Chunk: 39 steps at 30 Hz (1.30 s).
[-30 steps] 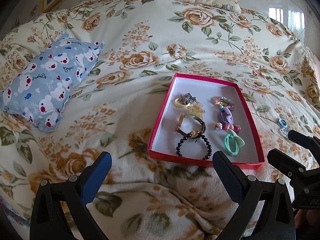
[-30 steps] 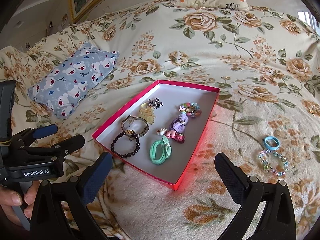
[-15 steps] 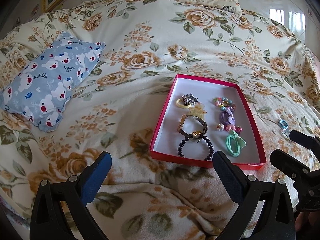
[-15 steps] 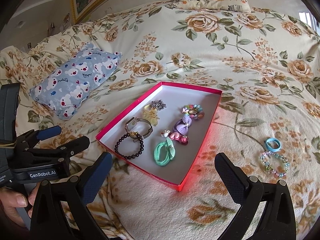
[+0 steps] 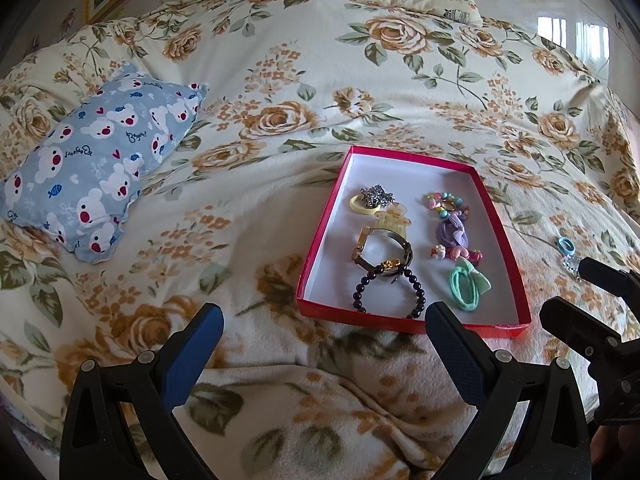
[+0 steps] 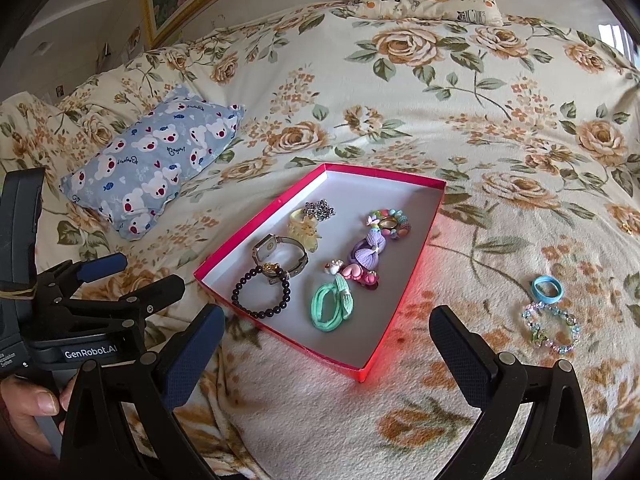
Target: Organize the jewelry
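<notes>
The blanket (image 6: 400, 408) on the bed is fuzzy, matt fleece. The red box (image 6: 416, 256) looks like matt cardboard, white inside. The watch (image 6: 280, 254) is shiny metal, the dark bracelet (image 6: 260, 294) glossy beads, the green hair tie (image 6: 330, 308) soft cloth.

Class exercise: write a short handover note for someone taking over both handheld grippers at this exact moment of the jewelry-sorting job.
Left gripper: open, empty, hovering before the red box's near edge.
Right gripper: open, empty, hovering over the box's near corner.
Done: dark bead bracelet, watch, green hair tie, purple tie and other small pieces lie inside the box.
Left: blue ring-shaped band and pastel bead bracelet lie on the floral blanket, to the right of the box. The right gripper looks nearer to them.
</notes>
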Available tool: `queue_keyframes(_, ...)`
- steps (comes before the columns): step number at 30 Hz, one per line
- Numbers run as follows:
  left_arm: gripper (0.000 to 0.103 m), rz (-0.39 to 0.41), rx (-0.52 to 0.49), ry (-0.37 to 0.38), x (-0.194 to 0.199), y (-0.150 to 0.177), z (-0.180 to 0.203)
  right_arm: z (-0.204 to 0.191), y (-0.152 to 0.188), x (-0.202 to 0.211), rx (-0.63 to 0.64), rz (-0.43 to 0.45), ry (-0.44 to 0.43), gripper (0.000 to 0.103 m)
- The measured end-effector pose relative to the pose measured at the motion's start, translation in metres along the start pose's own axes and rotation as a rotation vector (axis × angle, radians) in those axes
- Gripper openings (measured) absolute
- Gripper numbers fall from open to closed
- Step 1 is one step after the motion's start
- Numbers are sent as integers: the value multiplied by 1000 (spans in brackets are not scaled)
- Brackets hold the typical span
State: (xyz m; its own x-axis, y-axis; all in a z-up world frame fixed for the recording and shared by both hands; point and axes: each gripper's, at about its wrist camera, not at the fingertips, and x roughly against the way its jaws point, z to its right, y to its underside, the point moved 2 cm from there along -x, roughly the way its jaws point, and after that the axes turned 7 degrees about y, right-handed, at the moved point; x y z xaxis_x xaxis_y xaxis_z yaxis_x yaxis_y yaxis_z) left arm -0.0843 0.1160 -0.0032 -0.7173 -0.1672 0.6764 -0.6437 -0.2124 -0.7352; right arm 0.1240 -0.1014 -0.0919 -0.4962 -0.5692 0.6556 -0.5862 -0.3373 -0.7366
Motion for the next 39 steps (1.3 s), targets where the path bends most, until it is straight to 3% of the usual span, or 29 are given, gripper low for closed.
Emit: queue_keyframes(39,102,-7,-17,17,-8,-6,6,10,0,-6,-21,-10,1,103)
